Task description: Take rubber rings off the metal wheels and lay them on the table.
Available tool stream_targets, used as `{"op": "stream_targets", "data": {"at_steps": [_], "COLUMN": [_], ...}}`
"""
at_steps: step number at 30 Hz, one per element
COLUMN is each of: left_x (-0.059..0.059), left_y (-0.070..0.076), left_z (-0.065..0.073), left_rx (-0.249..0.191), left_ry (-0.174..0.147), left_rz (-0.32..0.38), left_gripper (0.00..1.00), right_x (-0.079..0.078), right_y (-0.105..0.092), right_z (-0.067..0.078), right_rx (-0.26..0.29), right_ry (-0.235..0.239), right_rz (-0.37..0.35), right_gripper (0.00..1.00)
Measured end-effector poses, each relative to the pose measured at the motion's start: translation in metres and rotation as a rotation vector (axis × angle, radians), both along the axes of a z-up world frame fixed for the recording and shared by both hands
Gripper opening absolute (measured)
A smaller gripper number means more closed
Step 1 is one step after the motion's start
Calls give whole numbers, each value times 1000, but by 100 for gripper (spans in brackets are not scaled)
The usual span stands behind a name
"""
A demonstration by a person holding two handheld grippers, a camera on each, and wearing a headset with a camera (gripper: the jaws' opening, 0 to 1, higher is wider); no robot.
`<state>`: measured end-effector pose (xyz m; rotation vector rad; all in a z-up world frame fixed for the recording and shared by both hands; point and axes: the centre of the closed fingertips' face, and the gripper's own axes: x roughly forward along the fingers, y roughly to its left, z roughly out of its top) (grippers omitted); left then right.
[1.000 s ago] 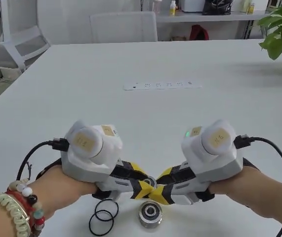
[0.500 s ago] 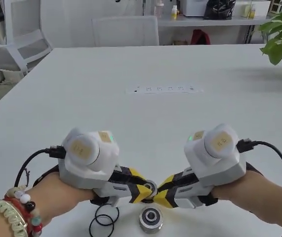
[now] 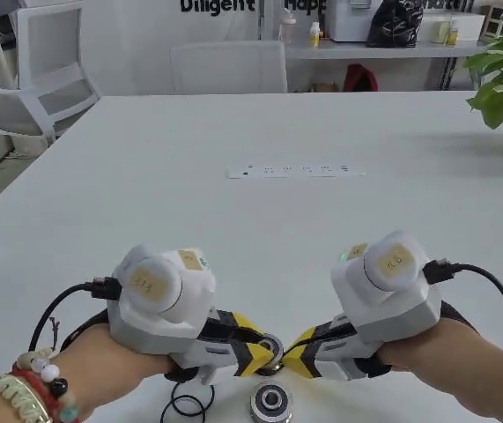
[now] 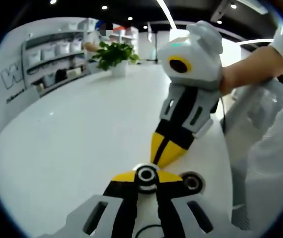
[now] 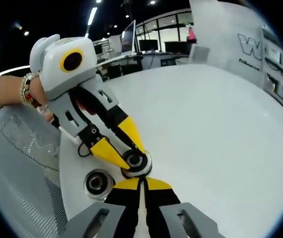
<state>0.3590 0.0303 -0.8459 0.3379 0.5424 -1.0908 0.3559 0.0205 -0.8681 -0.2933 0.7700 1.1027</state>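
My left gripper is shut on a small metal wheel, held just above the table. From the right, my right gripper comes in with its jaws shut and its tips against that wheel's rim. I cannot tell whether a rubber ring is pinched between them. A second metal wheel rests on the table beneath the tips. Two black rubber rings lie on the table under the left gripper.
The white table stretches far ahead, with a white power strip at its middle. White chairs stand at the far edge and far left. A green plant is at the back right. Cables trail from both grippers.
Both grippers stay tip to tip on the held wheel. The head camera has tilted up, so everything sits lower in the picture.
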Motion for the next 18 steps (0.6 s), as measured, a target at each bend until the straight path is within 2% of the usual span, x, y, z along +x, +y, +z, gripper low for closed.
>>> {"op": "stream_targets", "data": {"at_steps": [4, 15, 18], "left_x": [1, 2, 2], "left_y": [0, 1, 0], "left_z": [-1, -1, -2], "left_rx": [13, 7, 10], "left_ry": [-17, -24, -37], "left_rz": [-3, 2, -11], "left_gripper": [14, 14, 14], "right_x": [5, 10, 11], "right_y": [-3, -5, -4], "right_z": [3, 11, 13], "right_rx": [4, 73, 121], "right_ry": [17, 84, 146], "right_rz": [-47, -135, -185], "right_gripper": [0, 0, 0]}}
